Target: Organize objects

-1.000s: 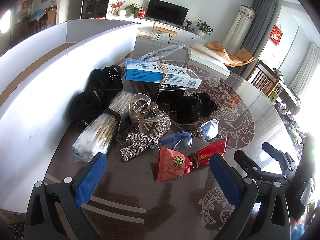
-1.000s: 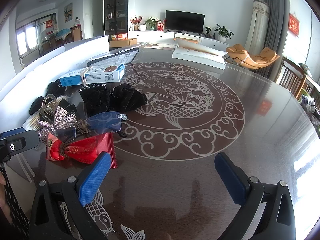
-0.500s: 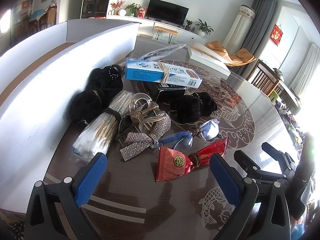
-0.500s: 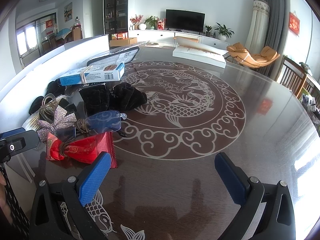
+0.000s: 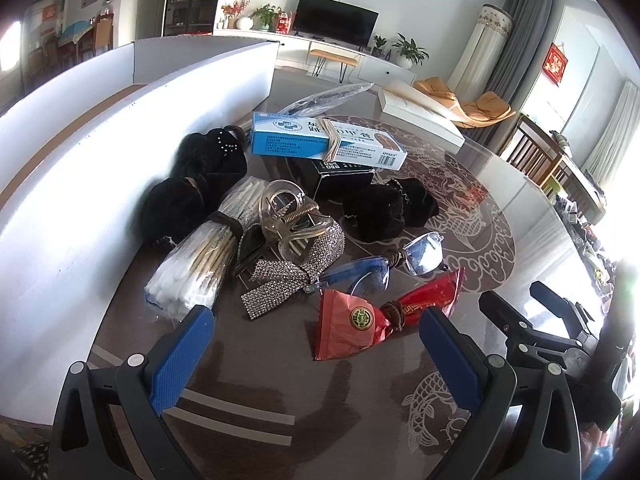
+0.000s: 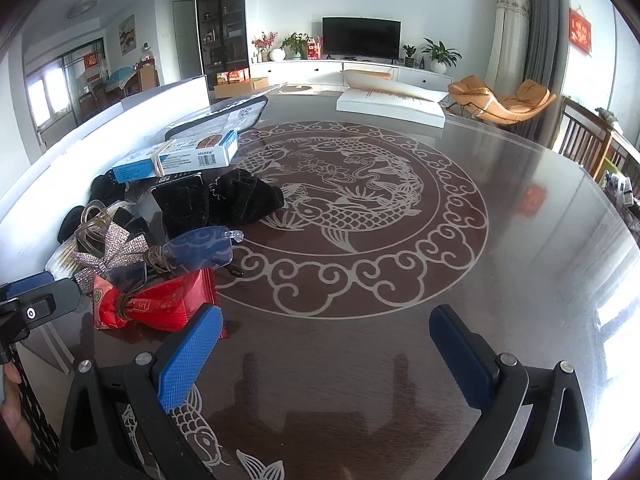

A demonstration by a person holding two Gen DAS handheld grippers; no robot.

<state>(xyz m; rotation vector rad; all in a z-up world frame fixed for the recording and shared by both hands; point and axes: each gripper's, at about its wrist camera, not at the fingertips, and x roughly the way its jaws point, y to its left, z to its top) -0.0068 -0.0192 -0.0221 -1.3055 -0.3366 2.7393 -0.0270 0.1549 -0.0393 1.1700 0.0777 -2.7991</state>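
Red packet (image 5: 372, 320) lies nearest the wide-open left claw (image 5: 316, 344); right claw (image 6: 324, 352) gapes over bare table (image 6: 400, 280).

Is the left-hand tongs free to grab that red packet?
Probably yes. The left tongs stand open and empty, and the red packet lies on the table just ahead between their fingers, with nothing lying over it.
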